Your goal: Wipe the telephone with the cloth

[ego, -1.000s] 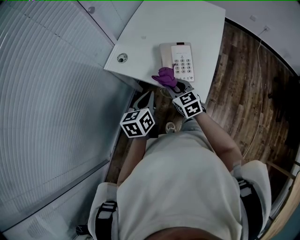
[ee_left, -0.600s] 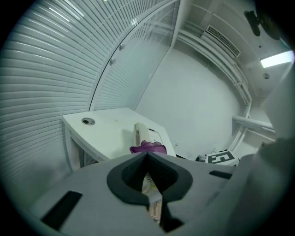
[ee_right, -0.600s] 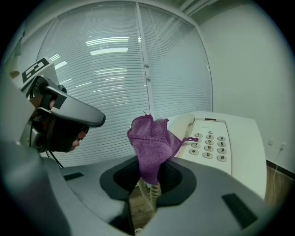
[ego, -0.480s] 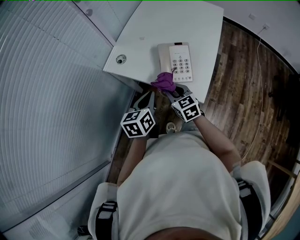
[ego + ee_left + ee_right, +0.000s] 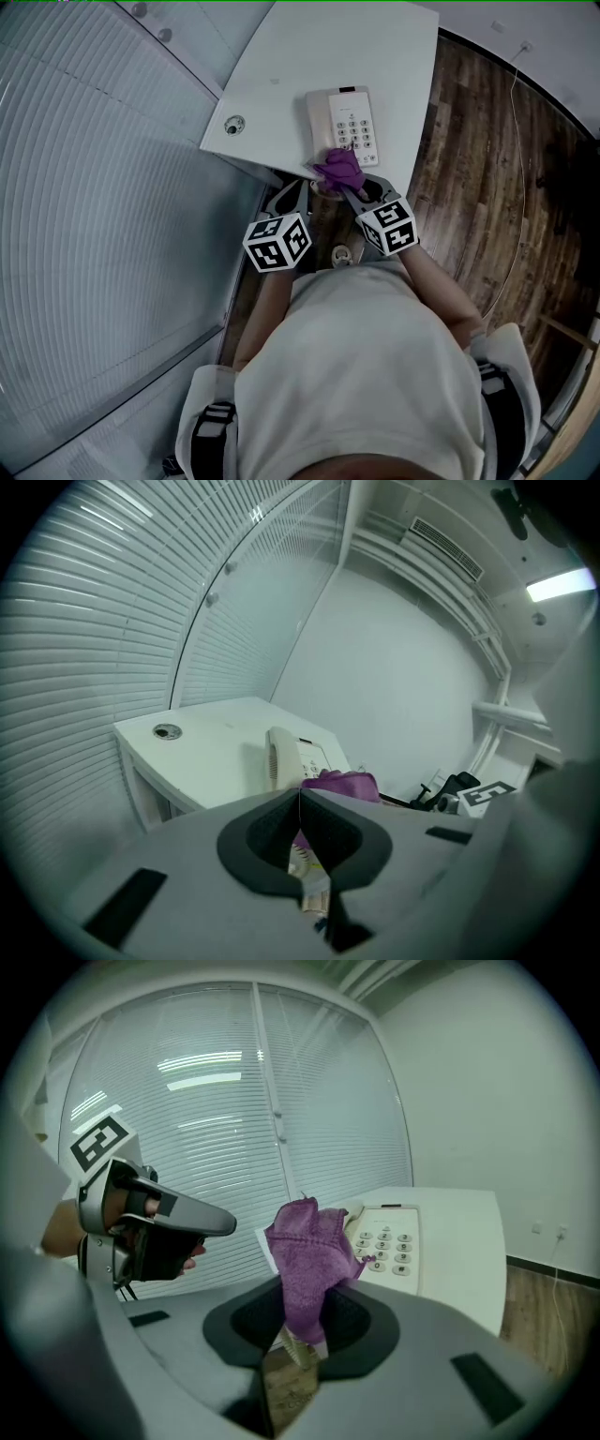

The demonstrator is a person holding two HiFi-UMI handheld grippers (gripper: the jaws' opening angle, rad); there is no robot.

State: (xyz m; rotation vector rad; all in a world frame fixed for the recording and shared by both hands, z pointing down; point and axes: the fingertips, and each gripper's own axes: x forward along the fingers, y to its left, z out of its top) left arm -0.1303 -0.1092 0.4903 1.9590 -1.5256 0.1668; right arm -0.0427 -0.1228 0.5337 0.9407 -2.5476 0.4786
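No lettering can be read anywhere. The digits on the telephone (image 5: 323, 120) keypad (image 5: 359, 132) are too small to make out. The left marker cube (image 5: 277, 242) and right marker cube (image 5: 388, 228) bear only black-and-white square patterns.

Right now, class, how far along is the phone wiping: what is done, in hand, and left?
Done: the cloth is picked up, clamped in the right gripper. In hand: it sits at the near end of the phone, by the keypad; contact is unclear. Left: probably most of the wiping, judging by the bare handset. The left gripper is shut, empty.
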